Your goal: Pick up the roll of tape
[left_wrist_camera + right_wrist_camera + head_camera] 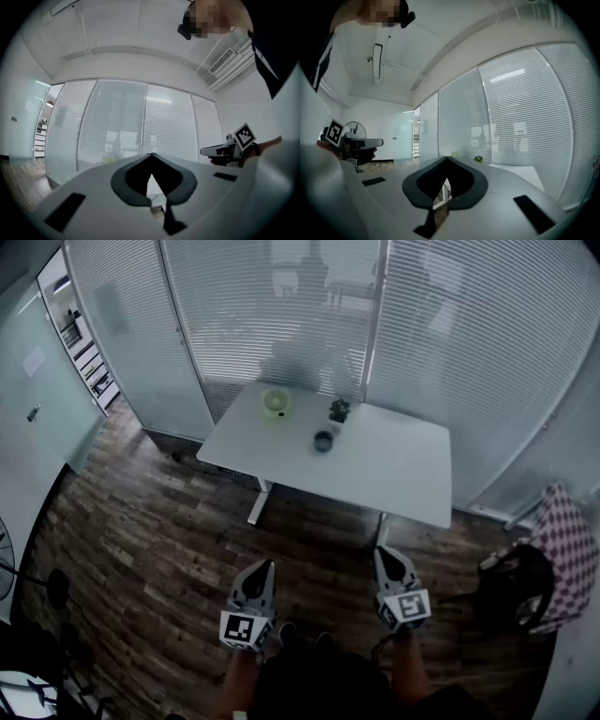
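Note:
The roll of tape (pixel 323 441) is a small dark ring lying near the middle of the white table (pixel 394 474), far ahead of both grippers. My left gripper (pixel 266 564) and right gripper (pixel 384 551) are held side by side over the wooden floor, short of the table's near edge, pointing towards it. Both have their jaws together with nothing between them. In the left gripper view the jaws of my left gripper (pixel 151 157) meet at the tip; my right gripper (pixel 446 159) looks the same in its own view. The tape does not show clearly in either gripper view.
A pale green object (pixel 275 404) and a small potted plant (pixel 338 410) stand on the table's far side. Glass walls with blinds (pixel 281 315) rise behind it. A checkered cloth (pixel 567 554) and a black bag (pixel 514 587) sit at the right; a fan (pixel 354 127) stands to the left.

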A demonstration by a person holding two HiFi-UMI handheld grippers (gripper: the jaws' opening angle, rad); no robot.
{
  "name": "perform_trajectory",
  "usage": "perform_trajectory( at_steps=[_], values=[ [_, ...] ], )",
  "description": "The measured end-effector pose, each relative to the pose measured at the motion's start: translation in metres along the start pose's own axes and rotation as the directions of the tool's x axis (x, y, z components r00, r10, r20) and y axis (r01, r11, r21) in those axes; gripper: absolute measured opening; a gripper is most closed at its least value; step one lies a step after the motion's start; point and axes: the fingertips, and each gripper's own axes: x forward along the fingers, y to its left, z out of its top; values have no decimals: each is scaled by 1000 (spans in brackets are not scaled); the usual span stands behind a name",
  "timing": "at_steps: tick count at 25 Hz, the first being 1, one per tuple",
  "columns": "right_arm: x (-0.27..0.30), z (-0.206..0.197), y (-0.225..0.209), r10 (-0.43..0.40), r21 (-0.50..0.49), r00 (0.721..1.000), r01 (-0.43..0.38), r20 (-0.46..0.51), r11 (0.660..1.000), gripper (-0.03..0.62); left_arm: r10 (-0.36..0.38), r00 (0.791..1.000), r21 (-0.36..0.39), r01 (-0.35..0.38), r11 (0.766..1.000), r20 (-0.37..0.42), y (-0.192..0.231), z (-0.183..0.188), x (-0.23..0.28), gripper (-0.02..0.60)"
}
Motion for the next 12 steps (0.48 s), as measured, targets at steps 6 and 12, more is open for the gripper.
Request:
perform_trajectory(
  at_steps=[6, 12],
  values=[
    [5, -4, 1, 6, -24, 1000, -6, 5, 1000, 5, 18, 1000, 5, -18, 1000, 8, 3, 5, 2, 6],
    [2, -5, -3, 12, -22, 1000, -11, 1, 1000, 5, 14, 1000, 15, -13, 1000, -20, -2, -4, 1, 5]
  ],
)
